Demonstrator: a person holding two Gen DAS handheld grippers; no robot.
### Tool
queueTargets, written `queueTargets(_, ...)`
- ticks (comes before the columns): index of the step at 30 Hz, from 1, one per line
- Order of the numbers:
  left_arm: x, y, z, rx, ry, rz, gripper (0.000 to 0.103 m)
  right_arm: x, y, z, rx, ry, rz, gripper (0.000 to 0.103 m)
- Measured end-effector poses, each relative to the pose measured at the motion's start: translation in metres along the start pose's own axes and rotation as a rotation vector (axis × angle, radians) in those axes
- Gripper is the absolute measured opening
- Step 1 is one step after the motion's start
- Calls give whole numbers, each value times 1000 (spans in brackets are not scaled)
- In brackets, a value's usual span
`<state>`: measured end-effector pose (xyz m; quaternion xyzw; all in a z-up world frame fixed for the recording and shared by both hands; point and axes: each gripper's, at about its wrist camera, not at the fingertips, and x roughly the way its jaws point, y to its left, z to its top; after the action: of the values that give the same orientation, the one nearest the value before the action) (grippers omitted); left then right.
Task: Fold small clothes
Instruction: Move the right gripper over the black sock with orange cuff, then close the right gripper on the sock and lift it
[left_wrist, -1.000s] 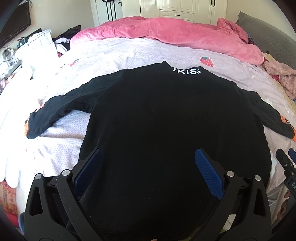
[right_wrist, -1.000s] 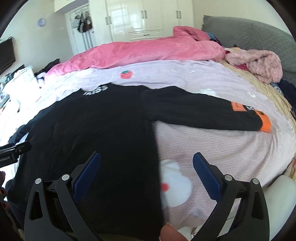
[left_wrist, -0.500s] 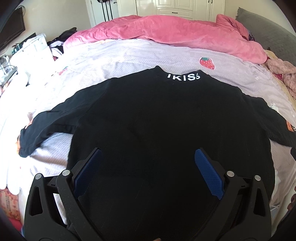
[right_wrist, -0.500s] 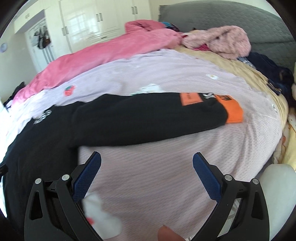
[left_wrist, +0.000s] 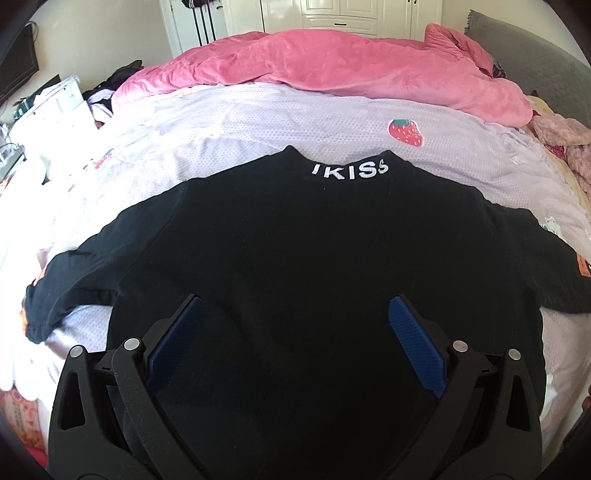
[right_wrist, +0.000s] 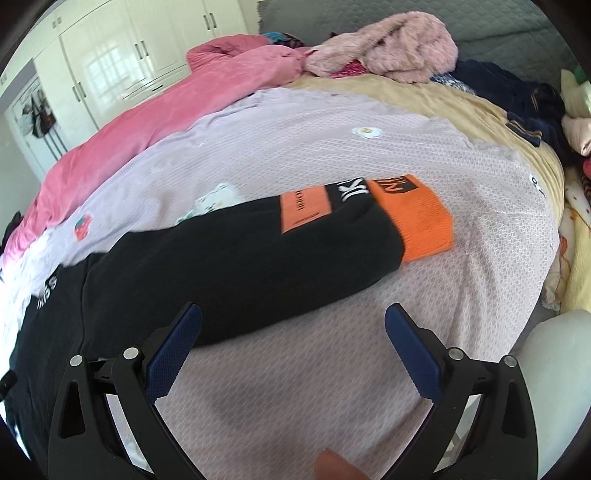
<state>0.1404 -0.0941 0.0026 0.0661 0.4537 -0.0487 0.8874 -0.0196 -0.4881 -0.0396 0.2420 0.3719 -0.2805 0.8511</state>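
A black long-sleeved top (left_wrist: 295, 251) lies flat on the lilac bedspread (left_wrist: 258, 122), white "KISS" lettering at its collar, both sleeves spread out. My left gripper (left_wrist: 295, 321) hovers open over the lower body of the top, nothing between its blue pads. In the right wrist view the top's right sleeve (right_wrist: 236, 258) stretches across the bedspread (right_wrist: 369, 332) and ends in an orange cuff (right_wrist: 417, 218). My right gripper (right_wrist: 293, 325) is open just in front of that sleeve, its left finger over the sleeve's lower edge, holding nothing.
A pink duvet (left_wrist: 332, 70) is bunched along the far side of the bed. A fluffy pink garment (right_wrist: 391, 44) and dark clothes (right_wrist: 524, 99) are piled at the right by the grey headboard. White wardrobes stand behind. A fingertip (right_wrist: 332, 465) shows at the bottom.
The left gripper has drawn back slightly, showing more of the top. The right gripper has swung right, from the top's body to the right sleeve and its orange cuff.
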Motion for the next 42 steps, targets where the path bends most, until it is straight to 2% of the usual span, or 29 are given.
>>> queueTargets(16,21,-15,22,-2,-14,1,94,34,-14,25,98,-30,-31,99)
queueTargets(18,26,-15,24,-3,-13,4,94,36,-15,28,108,-42,-42,94)
queueTargets(21,34,-15,28,-10,-5,6,94,38,-19,34,129,-74,-61,79)
queueTargets(23,40,-14,31,-18,0,10,94,36,-20,39,141,-107,-57,60)
queueTargets(26,50,-11,35,-26,7,17,94,31,-22,46,153,-156,-32,41)
queueTargets(28,57,-8,35,-35,16,21,94,30,-23,48,156,-166,-4,23)
queueTargets(30,61,-3,33,-49,29,13,94,28,-21,50,143,-179,8,16)
queueTargets(33,66,4,29,-62,40,10,94,23,-13,51,109,-201,39,13)
queueTargets(42,56,23,20,-96,22,2,94,-3,33,52,-1,-250,136,12)
